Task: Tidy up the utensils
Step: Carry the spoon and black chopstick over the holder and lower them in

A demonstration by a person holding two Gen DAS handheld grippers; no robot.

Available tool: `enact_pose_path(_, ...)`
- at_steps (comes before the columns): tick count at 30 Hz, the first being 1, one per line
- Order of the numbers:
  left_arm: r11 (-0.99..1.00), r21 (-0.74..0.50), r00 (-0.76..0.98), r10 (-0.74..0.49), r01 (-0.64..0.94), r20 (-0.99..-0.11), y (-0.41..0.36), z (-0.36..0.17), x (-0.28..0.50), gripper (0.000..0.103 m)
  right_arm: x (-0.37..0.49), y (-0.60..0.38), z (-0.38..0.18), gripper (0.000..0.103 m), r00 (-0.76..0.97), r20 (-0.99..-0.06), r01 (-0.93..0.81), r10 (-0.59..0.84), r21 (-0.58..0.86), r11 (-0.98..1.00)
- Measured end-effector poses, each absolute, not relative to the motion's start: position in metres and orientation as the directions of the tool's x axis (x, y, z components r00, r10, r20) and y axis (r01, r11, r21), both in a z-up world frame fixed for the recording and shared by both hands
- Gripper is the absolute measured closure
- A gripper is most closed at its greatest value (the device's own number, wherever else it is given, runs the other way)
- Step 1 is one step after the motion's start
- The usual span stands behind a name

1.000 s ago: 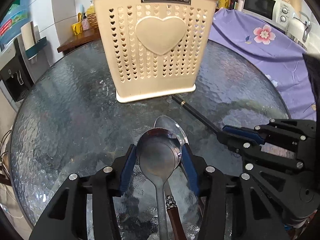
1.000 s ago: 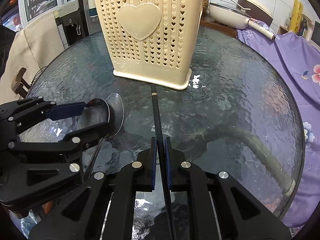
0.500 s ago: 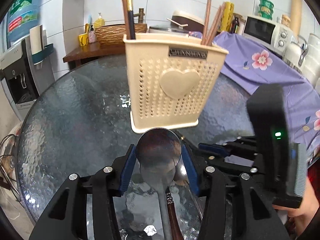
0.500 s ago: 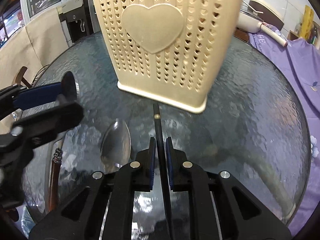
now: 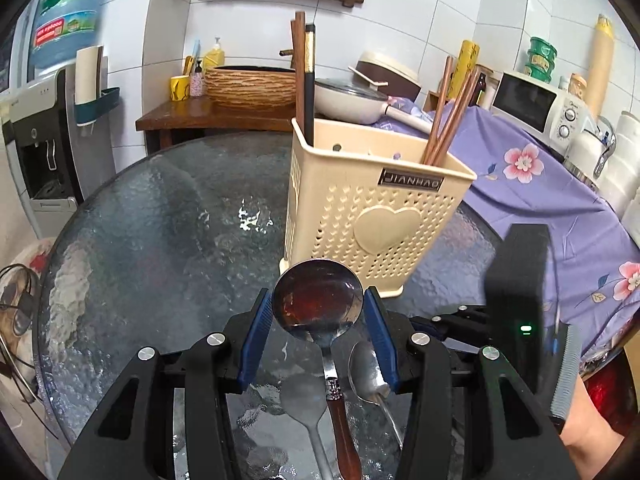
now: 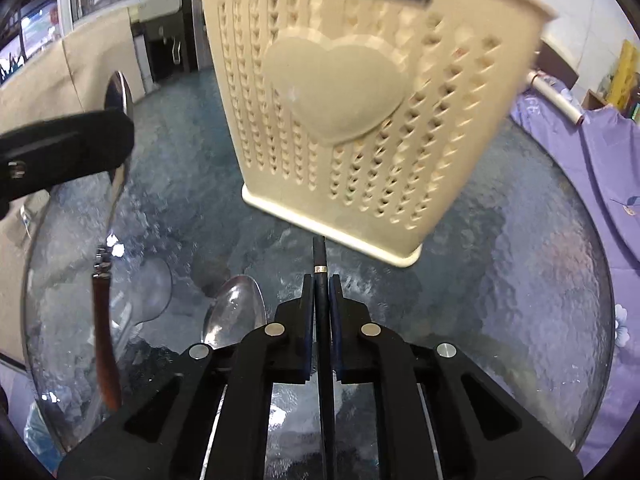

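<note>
Landmark: holder (image 5: 372, 216), cream plastic, upright on the glass table (image 5: 160, 240).
Ladle (image 5: 318, 300): just before the holder, off the glass; left gripper (image 5: 318, 320) pinches its bowl edge to edge.
Handling: probably stiff, slick steel, top-heavy; a grip lower on the neck likely holds surer.
Chopstick (image 6: 320, 258): tip near the holder's base; right gripper (image 6: 320, 292) pressed tight on it.
Handling: light, thin, may pivot.
Spoon (image 6: 234, 310): lying before the holder.

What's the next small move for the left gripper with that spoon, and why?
Probably carry it further up and forward until the bowl is above the holder's rim. The left gripper is shut on the wooden-handled spoon, already lifted off the glass table, but its bowl sits level with the base of the cream utensil holder, well below the open top.
</note>
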State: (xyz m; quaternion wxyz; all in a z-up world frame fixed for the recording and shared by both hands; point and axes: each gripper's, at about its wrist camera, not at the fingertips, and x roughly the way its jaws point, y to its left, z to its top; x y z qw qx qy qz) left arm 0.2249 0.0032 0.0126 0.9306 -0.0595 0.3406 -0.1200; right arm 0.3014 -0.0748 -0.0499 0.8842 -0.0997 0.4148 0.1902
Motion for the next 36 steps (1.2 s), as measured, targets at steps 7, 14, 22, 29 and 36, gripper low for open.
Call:
enact_pose_path(7,0.963,-0.19,0.772,-0.269,0.194,-0.576,0.004,0.035,0.212,0.058,0.268,-0.092,0.001,0.095,0.676,-0.654,-0.416,0.339,0.04,0.908)
enact_pose_path(14,0.965,-0.144,0.808,-0.261,0.217,-0.528,-0.001,0.063,0.196,0.058,0.236,-0.121,0.052,0.095,0.713,-0.55,-0.427,0.434,0.15,0.892)
enact_pose_path(22,0.966,-0.113,0.826,-0.256,0.231,-0.502,-0.005,0.082,0.19,0.058,0.213,-0.15,0.084,0.095,0.731,-0.493,-0.45,0.473,0.173,0.876)
enact_pose_path(29,0.963,-0.112,0.827,-0.268,0.245,-0.493,-0.005,0.093,0.187,0.058,0.208,-0.159,0.104,0.095,0.734,-0.461,-0.467,0.499,0.19,0.863)
enact_pose_path(36,0.957,-0.125,0.818,-0.288,0.261,-0.497,-0.005,0.104,0.189,0.058,0.21,-0.158,0.125,0.095,0.726,-0.441,-0.489,0.528,0.208,0.847)
